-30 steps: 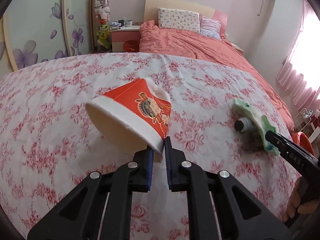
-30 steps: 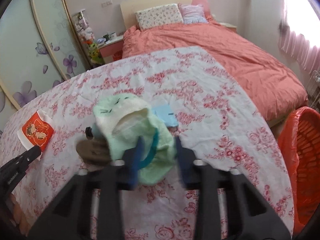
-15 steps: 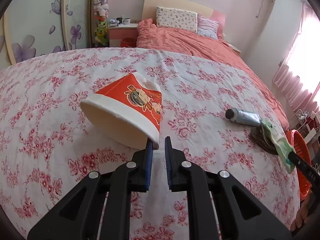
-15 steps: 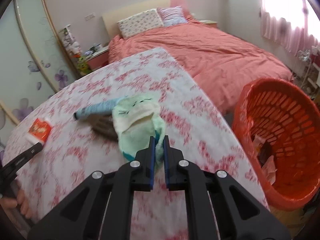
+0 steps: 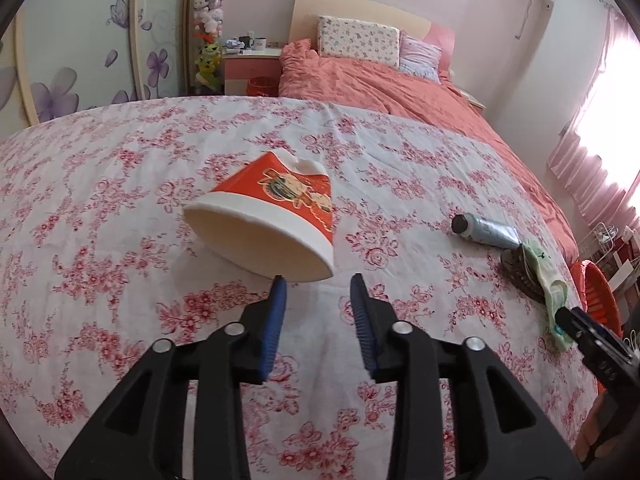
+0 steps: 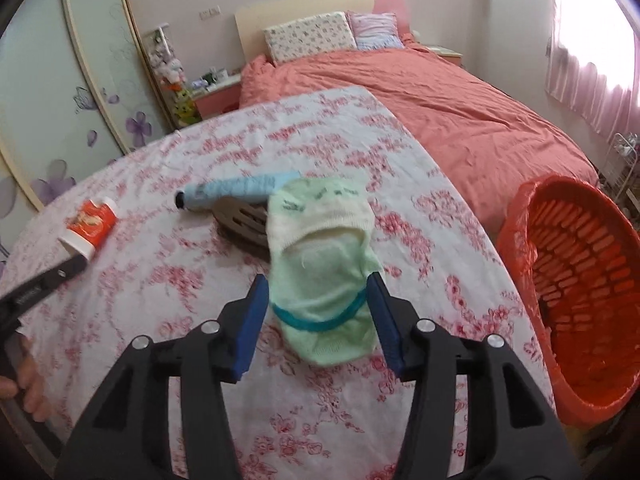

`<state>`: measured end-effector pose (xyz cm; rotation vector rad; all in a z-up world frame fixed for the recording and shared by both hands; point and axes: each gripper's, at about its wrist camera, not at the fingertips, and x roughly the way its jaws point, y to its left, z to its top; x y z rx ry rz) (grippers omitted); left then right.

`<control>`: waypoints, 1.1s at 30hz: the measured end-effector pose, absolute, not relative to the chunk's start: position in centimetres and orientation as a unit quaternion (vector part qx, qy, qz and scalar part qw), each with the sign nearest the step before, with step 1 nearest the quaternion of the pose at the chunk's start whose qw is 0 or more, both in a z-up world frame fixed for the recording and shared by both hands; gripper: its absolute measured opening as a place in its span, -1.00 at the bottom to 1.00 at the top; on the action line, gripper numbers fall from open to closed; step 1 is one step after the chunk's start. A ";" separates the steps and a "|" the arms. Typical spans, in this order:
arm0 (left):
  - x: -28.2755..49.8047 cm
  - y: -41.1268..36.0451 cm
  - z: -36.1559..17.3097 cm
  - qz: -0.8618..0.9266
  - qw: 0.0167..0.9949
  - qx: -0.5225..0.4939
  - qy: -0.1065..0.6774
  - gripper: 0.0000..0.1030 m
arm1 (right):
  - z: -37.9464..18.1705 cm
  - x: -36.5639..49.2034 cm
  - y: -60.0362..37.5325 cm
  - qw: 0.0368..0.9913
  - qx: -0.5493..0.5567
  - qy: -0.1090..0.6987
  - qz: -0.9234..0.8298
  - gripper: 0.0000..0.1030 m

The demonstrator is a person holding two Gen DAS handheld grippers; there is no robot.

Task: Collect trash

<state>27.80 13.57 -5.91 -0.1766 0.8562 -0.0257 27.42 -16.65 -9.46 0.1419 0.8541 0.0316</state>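
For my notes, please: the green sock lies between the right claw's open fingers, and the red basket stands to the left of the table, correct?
Not quite: the right wrist view shows the red basket standing to the right of the table, not the left. The rest holds: the green sock lies between the right claw's open fingers.

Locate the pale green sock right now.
Right wrist view: the pale green sock lies on the floral tablecloth between the right gripper's open blue fingers, overlapping a dark slatted object, left of the orange basket.
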 end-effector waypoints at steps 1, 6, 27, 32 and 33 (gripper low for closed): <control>27.6 13.8 -5.8 -0.009 0.908 -0.083 0.411 -0.14 | -9.6 27.4 -16.7 0.908 0.065 0.414 0.014 0.09; 26.8 14.9 -5.4 0.006 0.912 -0.086 0.400 -0.04 | -9.7 27.1 -16.5 0.908 0.054 0.415 0.012 0.13; 32.0 17.7 -5.8 0.052 0.920 -0.034 0.388 -0.25 | -9.9 27.3 -16.4 0.906 0.068 0.418 0.018 -0.01; 32.6 17.9 -6.1 0.048 0.916 -0.052 0.395 -0.65 | -10.2 27.3 -16.2 0.906 0.060 0.419 0.020 -0.53; 32.6 17.9 -6.1 0.048 0.916 -0.054 0.394 -0.65 | -10.3 27.3 -16.2 0.904 0.062 0.423 0.024 -0.64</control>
